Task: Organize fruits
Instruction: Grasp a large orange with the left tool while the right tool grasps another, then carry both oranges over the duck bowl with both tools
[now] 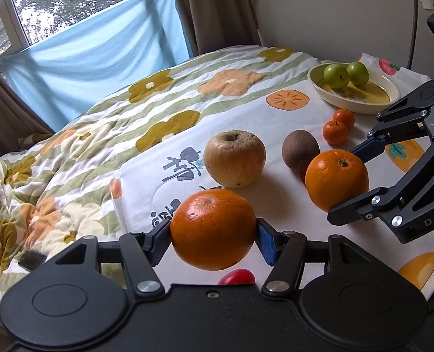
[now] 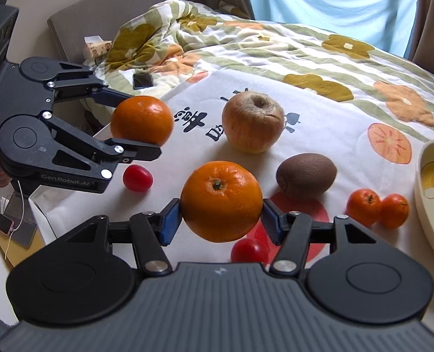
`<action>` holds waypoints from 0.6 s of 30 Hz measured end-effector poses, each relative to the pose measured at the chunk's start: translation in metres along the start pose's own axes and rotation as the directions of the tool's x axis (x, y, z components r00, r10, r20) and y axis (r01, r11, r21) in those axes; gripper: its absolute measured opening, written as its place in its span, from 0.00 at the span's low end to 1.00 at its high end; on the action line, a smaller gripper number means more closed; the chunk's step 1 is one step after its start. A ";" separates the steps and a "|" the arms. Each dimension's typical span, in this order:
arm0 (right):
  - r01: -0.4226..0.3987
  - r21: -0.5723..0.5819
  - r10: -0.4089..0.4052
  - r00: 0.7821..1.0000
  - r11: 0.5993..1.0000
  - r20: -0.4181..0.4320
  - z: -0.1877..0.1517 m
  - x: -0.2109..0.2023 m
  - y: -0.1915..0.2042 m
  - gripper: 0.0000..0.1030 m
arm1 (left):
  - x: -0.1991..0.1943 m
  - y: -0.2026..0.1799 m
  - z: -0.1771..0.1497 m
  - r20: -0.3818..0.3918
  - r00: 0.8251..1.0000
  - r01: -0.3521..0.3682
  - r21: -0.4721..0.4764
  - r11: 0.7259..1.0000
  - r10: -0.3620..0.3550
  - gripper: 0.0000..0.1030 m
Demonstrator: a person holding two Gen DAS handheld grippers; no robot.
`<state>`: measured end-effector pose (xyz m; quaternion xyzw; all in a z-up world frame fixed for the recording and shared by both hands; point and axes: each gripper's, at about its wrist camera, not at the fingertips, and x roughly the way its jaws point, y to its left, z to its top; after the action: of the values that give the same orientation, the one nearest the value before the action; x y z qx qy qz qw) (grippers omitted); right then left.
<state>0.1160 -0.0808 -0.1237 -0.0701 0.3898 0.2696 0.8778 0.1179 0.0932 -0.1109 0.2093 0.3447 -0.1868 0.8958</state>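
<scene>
My left gripper (image 1: 213,236) is shut on a large orange (image 1: 213,228) and holds it above the white printed cloth (image 1: 275,123). My right gripper (image 2: 221,220) is shut on a second large orange (image 2: 221,201), also lifted. Each held orange shows in the other view: the right one (image 1: 337,179), the left one (image 2: 142,118). On the cloth lie a wrinkled apple (image 2: 252,121), a brown kiwi (image 2: 306,174), two small mandarins (image 2: 376,206) and two red cherry tomatoes (image 2: 137,178). A cream bowl (image 1: 375,102) at the far right holds two green fruits (image 1: 345,73).
The cloth lies on a bed with a flowered quilt (image 1: 70,152). A dark phone (image 2: 142,80) lies on the quilt beyond the cloth. A window with a blue curtain (image 1: 99,47) is behind. A wall and a cable (image 1: 413,14) stand right of the bowl.
</scene>
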 end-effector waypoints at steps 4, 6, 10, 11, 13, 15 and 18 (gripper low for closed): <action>0.005 0.017 -0.005 1.000 1.000 0.014 -0.002 -0.020 -0.005 0.71 | -0.021 -0.007 0.001 0.000 0.999 -0.040 -0.050 0.998 0.040 0.63; 0.006 0.024 -0.007 1.000 1.000 0.026 -0.004 -0.032 -0.009 0.71 | -0.032 -0.012 0.003 0.000 0.998 -0.060 -0.069 0.996 0.060 0.63; 0.010 0.046 -0.012 0.999 0.999 0.049 -0.009 -0.056 -0.020 0.71 | -0.050 -0.026 0.010 0.005 0.996 -0.089 -0.100 0.991 0.090 0.63; 0.013 0.052 -0.016 0.998 0.999 0.053 -0.010 -0.062 -0.023 0.71 | -0.054 -0.031 0.012 0.007 0.995 -0.094 -0.106 0.990 0.095 0.63; 0.021 0.063 -0.025 0.998 0.998 0.063 -0.014 -0.075 -0.031 0.71 | -0.061 -0.040 0.018 0.016 0.995 -0.100 -0.116 0.988 0.102 0.63; 0.029 0.074 -0.034 0.997 0.997 0.073 -0.018 -0.087 -0.039 0.71 | -0.067 -0.051 0.027 0.026 0.994 -0.104 -0.122 0.987 0.108 0.63; 0.046 0.089 -0.054 0.994 0.995 0.091 -0.027 -0.107 -0.056 0.71 | -0.072 -0.069 0.041 0.047 0.993 -0.102 -0.127 0.987 0.109 0.63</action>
<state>0.0693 -0.1820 -0.0696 -0.0291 0.3580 0.2335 0.9036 0.0571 0.0282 -0.0506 0.1660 0.3199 -0.1230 0.9247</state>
